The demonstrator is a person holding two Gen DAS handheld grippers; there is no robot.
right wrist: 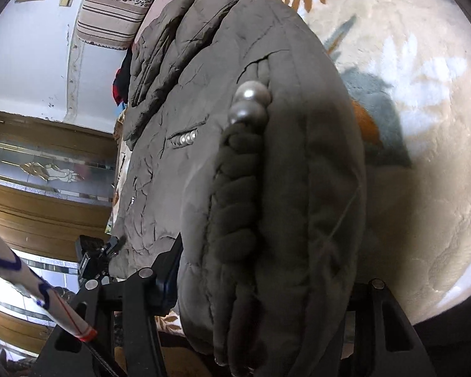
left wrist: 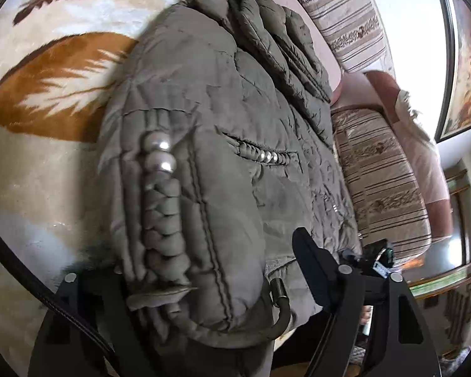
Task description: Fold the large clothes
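Note:
A grey-green padded jacket (left wrist: 229, 119) lies on a cream fleece blanket (left wrist: 40, 169) with brown leaf prints. Each pocket has braided trim and pearl beads (left wrist: 160, 157). In the left wrist view the jacket's near edge bulges between the fingers of my left gripper (left wrist: 210, 257). The right finger (left wrist: 311, 267) rests against the fabric and the left finger is hidden under it. In the right wrist view the same jacket (right wrist: 298, 163) fills my right gripper (right wrist: 267, 260). Its left finger (right wrist: 169, 270) presses the padding and its right finger is covered.
Striped cushions (left wrist: 383, 194) and a pink sofa back (left wrist: 345, 91) stand beyond the jacket. A framed picture (left wrist: 464, 72) hangs on the wall. A wooden cabinet with glass panels (right wrist: 47, 169) shows at the left of the right wrist view. A black cable (left wrist: 31, 286) crosses the lower left.

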